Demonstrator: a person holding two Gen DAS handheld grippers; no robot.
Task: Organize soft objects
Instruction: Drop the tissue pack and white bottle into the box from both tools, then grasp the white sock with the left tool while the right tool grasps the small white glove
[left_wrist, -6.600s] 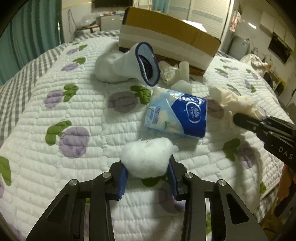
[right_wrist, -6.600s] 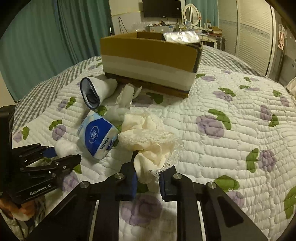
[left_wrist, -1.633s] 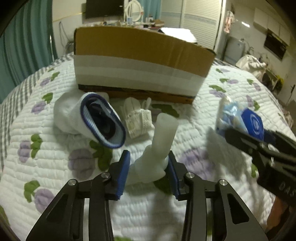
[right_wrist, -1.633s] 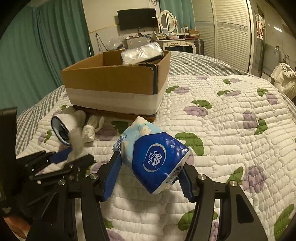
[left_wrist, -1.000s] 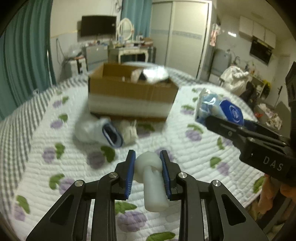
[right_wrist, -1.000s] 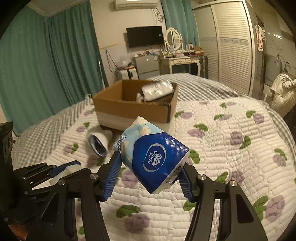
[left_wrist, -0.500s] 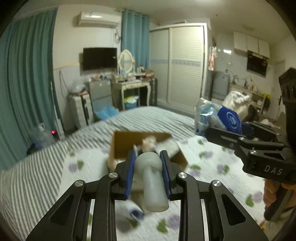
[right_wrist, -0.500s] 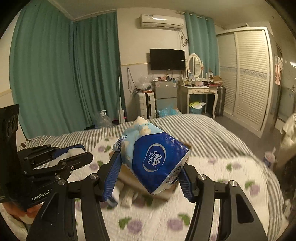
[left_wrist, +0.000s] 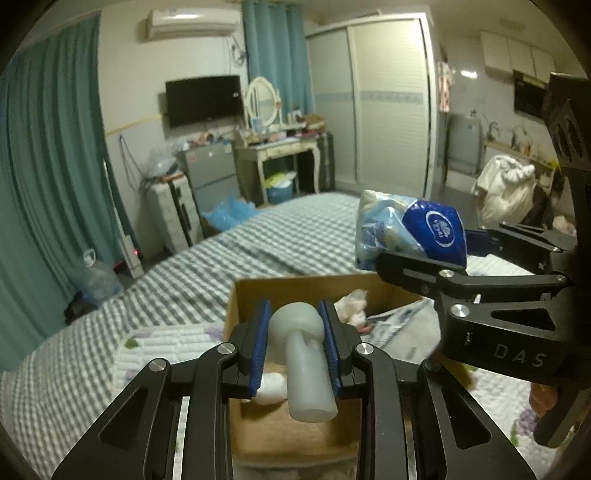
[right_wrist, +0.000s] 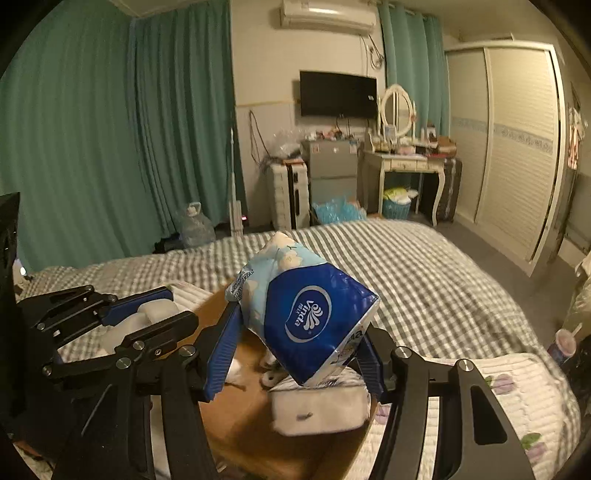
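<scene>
Both grippers hang above the open cardboard box (left_wrist: 295, 284) on the bed (left_wrist: 258, 251). Left gripper (left_wrist: 294, 345): jaws closed narrowly on the head of a white mushroom-shaped soft toy (left_wrist: 303, 369), whose stem points back toward the camera. Right gripper (right_wrist: 295, 354): jaws spread wide and clamped on a blue-and-white tissue pack (right_wrist: 303, 314), held tilted over the box. Inside the box lie a white tissue packet (right_wrist: 321, 410) and some pale soft items (left_wrist: 352, 306), blurred.
</scene>
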